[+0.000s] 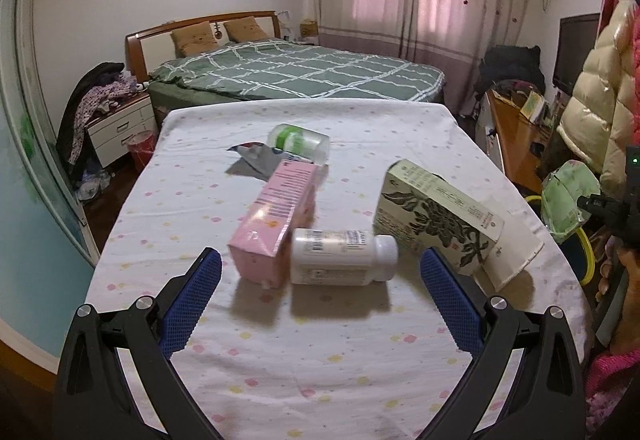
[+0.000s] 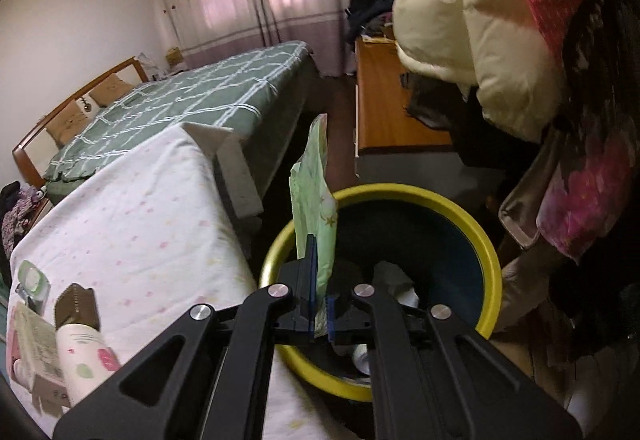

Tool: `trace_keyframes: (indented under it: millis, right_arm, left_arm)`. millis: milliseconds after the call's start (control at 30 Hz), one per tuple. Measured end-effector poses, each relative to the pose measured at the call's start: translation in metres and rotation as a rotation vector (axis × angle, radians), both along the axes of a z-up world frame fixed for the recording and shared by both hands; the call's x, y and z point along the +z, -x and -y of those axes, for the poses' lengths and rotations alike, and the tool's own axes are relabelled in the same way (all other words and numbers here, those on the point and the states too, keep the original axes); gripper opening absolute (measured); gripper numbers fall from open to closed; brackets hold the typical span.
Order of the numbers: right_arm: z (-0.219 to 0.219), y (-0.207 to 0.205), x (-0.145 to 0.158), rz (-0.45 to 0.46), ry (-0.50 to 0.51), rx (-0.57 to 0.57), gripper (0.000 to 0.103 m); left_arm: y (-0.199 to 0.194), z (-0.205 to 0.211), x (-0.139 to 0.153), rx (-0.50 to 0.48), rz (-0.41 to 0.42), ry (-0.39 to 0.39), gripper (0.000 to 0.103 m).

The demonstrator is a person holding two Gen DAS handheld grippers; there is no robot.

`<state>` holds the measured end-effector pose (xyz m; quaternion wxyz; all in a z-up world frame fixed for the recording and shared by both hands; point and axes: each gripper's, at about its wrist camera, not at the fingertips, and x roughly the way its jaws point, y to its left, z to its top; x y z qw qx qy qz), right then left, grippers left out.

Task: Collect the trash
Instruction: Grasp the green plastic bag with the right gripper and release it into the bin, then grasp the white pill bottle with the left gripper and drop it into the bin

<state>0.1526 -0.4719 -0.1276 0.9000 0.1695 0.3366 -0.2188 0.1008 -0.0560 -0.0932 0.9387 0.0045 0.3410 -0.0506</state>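
My left gripper (image 1: 320,258) is open low over the table's dotted cloth (image 1: 280,360). A white pill bottle (image 1: 344,256) lies on its side just beyond the blue fingertips. A pink box (image 1: 276,216) touches its left end. To the right lie a beige box with black flowers (image 1: 436,216) and a white cup (image 1: 516,252). Farther back are a clear jar with a green label (image 1: 300,140) and a foil wrapper (image 1: 252,156). My right gripper (image 2: 320,304) is shut on a green packet (image 2: 316,208) over the yellow-rimmed bin (image 2: 400,192), which holds crumpled white scraps (image 2: 396,280).
The bin (image 1: 588,252) stands on the floor off the table's right edge. Puffy jackets (image 2: 460,20) hang close above and right of it. A wooden cabinet (image 2: 384,108) sits behind the bin, and a green-quilted bed (image 1: 300,72) lies beyond the table.
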Motion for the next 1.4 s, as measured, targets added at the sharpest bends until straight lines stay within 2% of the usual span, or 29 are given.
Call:
trace_keyframes:
  millis: [133,367,533,867,1067,1400]
  right_arm:
    - [0.005,0.001,-0.006,-0.010,-0.005,-0.013,0.006]
    - [0.008,0.001,-0.012,-0.015,-0.004,-0.020,0.018]
    - [0.001,-0.001,-0.012,-0.017,0.006,-0.006,0.022]
    - [-0.010,-0.009,-0.018,-0.029,0.014,0.020,0.030]
    - [-0.012,-0.012,-0.018,-0.034,0.010,0.031,0.031]
    - [-0.010,-0.014,-0.020,-0.035,-0.010,0.037,0.034]
  left_arm:
    - [-0.003,0.008,-0.002,-0.013,-0.006,-0.008,0.098]
    - [-0.008,0.013,-0.006,-0.023,-0.019,-0.013,0.098]
    - [-0.011,0.009,-0.009,-0.016,-0.031,-0.010,0.098]
    - [-0.027,0.003,-0.034,-0.007,-0.097,-0.009,0.098]
    - [-0.041,0.013,-0.050,-0.041,-0.133,-0.012,0.098]
    - [-0.064,0.028,-0.059,-0.071,-0.150,-0.035,0.098]
